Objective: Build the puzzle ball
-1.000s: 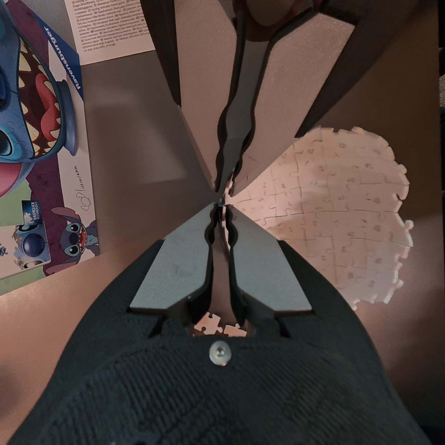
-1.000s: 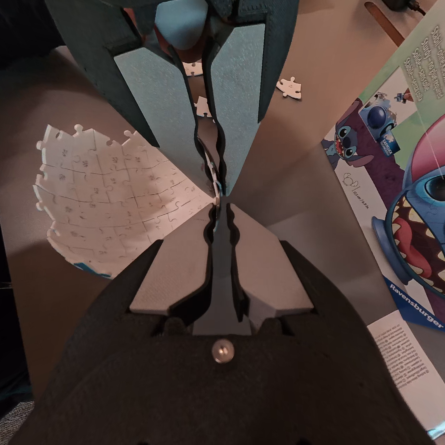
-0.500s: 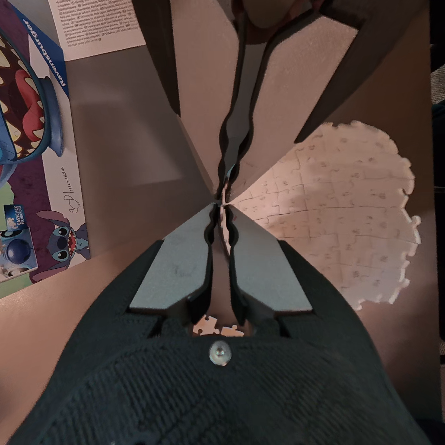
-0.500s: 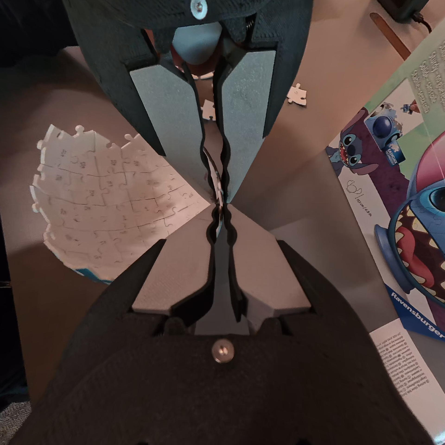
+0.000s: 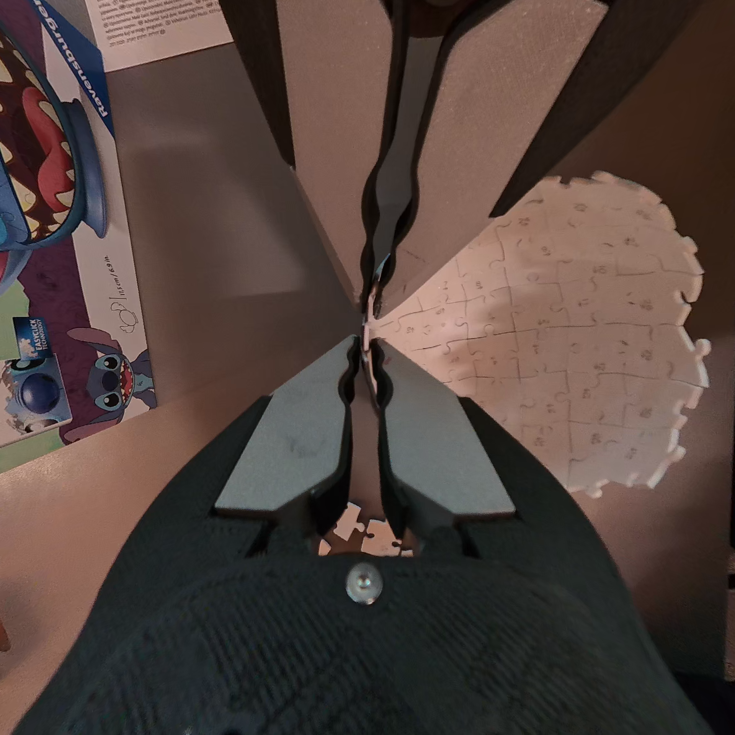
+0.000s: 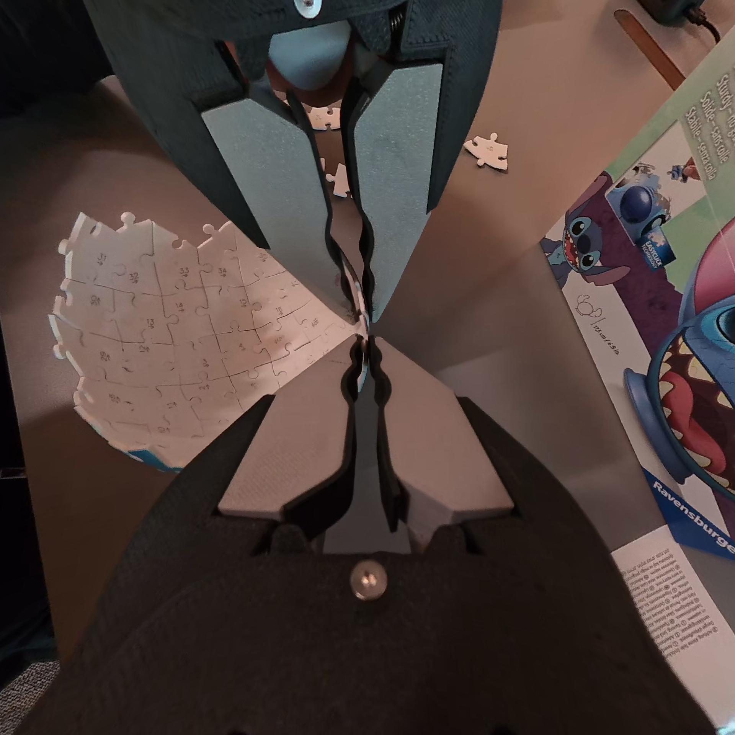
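The half-built puzzle ball is a curved white shell of joined, numbered pieces, seen from the inside; a blue outer edge shows at its bottom. Both grippers meet tip to tip on one spot of its rim and hold it above the table. My left gripper is shut on the rim. It comes in from the top of the right wrist view. My right gripper is shut on the same rim edge. It enters from the top of the left wrist view. The rim between the pads is mostly hidden.
The puzzle box with a blue cartoon creature lies flat on the table. Loose white pieces lie on the table beyond the left gripper and under it. A wooden stick lies at the far right. The grippers are tip to tip, or close to it.
Both grippers keep their hold on the rim. The shell has turned and shifted a little. The left gripper has drawn back in the right view, so more of its body shows.
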Demonstrator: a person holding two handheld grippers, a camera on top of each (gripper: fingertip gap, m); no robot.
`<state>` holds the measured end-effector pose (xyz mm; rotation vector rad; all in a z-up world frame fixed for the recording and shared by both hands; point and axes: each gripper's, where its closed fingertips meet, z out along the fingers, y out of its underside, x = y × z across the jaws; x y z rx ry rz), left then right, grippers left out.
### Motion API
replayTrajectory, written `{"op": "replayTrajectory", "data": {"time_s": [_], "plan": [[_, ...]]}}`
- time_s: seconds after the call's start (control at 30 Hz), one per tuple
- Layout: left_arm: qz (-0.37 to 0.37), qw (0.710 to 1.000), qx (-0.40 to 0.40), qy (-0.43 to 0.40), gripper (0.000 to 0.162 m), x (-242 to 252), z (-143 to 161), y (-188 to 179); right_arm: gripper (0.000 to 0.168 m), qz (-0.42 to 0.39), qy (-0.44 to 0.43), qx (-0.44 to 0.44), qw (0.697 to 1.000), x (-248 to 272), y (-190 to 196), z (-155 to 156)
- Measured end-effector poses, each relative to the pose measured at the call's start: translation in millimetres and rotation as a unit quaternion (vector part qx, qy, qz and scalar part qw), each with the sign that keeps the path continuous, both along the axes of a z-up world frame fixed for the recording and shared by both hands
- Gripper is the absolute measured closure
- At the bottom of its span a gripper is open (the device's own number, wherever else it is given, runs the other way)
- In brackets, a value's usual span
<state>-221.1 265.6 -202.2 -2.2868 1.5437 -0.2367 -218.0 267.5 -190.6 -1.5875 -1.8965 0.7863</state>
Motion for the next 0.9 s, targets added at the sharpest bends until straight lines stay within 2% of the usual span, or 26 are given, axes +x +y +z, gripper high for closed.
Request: {"op": "replayTrajectory", "data": {"time_s": [0.37,0.5,0.9], "plan": [[0.003,1.000,-0.010,-0.009,0.159,0.8,-0.6,-0.3,0.168,0.009,0.002,0.022,1.000,-0.3,-0.3,-2.1],[0.004,1.000,-0.014,-0.013,0.160,1.4,-0.1,-0.8,0.159,0.007,-0.001,0.023,1.000,-1.0,1.2,-4.1],[-0.002,1.000,-0.012,-0.013,0.160,3.7,0.1,-2.2,0.167,0.018,-0.003,0.013,1.000,-1.7,-3.6,-5.2]]}}
